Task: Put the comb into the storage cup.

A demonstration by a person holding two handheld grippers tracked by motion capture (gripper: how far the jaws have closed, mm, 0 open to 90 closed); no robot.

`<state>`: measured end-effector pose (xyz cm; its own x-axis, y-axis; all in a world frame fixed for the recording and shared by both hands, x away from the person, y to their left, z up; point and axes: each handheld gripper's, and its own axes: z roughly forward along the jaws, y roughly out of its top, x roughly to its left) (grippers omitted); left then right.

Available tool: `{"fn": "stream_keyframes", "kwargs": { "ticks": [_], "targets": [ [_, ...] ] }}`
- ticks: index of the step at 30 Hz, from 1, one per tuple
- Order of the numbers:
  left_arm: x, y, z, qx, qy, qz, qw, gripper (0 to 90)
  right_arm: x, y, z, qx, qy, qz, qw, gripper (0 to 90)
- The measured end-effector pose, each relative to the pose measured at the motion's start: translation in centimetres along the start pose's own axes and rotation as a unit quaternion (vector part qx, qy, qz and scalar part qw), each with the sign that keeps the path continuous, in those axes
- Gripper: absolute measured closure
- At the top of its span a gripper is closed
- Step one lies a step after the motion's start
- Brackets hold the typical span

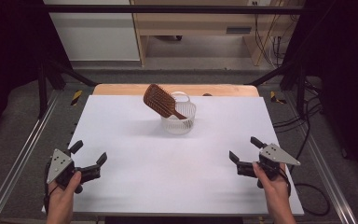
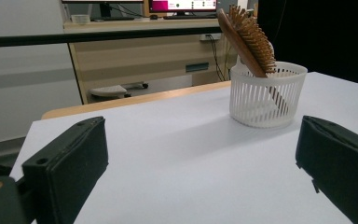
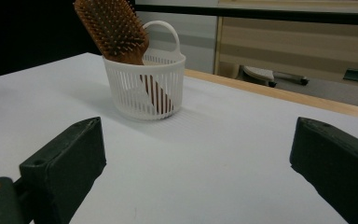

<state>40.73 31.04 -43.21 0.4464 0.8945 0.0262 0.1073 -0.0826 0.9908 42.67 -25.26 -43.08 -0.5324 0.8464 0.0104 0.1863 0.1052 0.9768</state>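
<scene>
A small white slatted basket [image 1: 179,122] [image 2: 266,95] [image 3: 144,88] stands toward the far middle of the white table [image 1: 168,172]. A brown wooden hairbrush [image 1: 160,100] [image 2: 249,37] [image 3: 112,28] leans in it, handle down, bristled head sticking out up and to the left. My left gripper [image 1: 89,153] [image 2: 205,163] is held open at the near left, nothing between its jaws. My right gripper [image 1: 244,149] [image 3: 200,163] is held open at the near right, also holding nothing. Both are well short of the basket.
The wooden edge of the table [image 1: 121,88] shows behind the white sheet. Metal rails [image 1: 14,168] run along both sides. Beyond stand a wooden cabinet [image 1: 200,23] and cables [image 1: 270,46] on the floor.
</scene>
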Motion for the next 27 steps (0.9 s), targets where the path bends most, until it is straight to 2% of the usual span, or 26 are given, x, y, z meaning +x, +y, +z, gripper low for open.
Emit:
{"fn": "stream_keyframes", "kwargs": {
  "ticks": [12,27],
  "targets": [
    [-0.5,-0.1,0.2,0.007,-0.012,0.003,0.9999,2.5,-1.6,-1.5,-1.9,0.006,-0.019,0.004,0.9998,3.7],
    [-1.6,-0.3,0.7,0.016,-0.033,0.007,0.9993,2.5,-2.2,-2.6,-2.2,0.002,-0.021,0.016,0.9996,3.7]
  ]
}}
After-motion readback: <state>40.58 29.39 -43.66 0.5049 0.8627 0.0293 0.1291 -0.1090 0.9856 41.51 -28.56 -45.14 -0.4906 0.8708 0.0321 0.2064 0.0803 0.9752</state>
